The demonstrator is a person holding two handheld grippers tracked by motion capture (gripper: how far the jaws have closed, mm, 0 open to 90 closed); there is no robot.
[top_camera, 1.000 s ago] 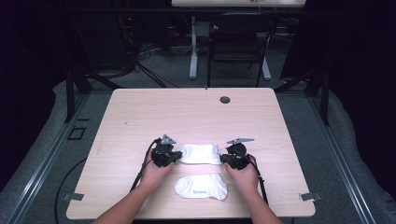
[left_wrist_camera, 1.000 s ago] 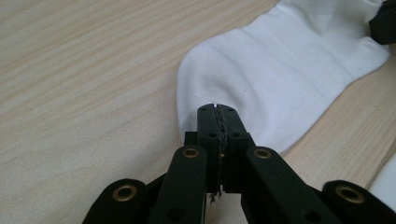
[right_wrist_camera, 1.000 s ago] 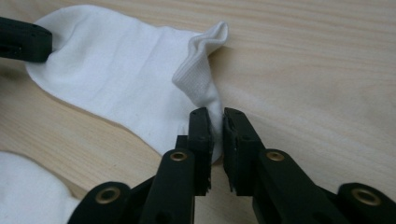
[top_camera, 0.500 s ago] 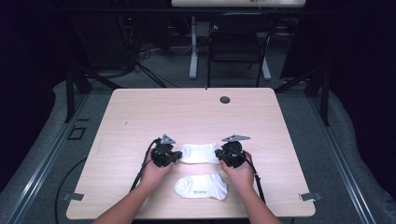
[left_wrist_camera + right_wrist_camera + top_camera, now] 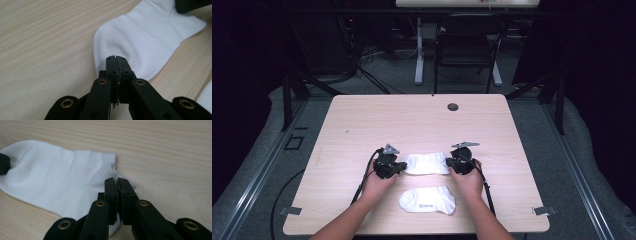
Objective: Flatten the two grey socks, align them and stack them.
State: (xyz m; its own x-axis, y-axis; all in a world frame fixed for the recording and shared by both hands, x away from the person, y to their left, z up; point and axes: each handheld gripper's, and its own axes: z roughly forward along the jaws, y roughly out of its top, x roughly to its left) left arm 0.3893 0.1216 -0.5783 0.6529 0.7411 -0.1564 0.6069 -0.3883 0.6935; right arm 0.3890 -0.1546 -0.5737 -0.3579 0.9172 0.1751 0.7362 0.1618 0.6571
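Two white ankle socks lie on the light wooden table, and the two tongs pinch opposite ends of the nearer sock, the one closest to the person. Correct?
Not quite. The left tongs and right tongs pinch the farther white ankle sock; the high view shows the nearer white ankle sock lying untouched on the light wooden table.
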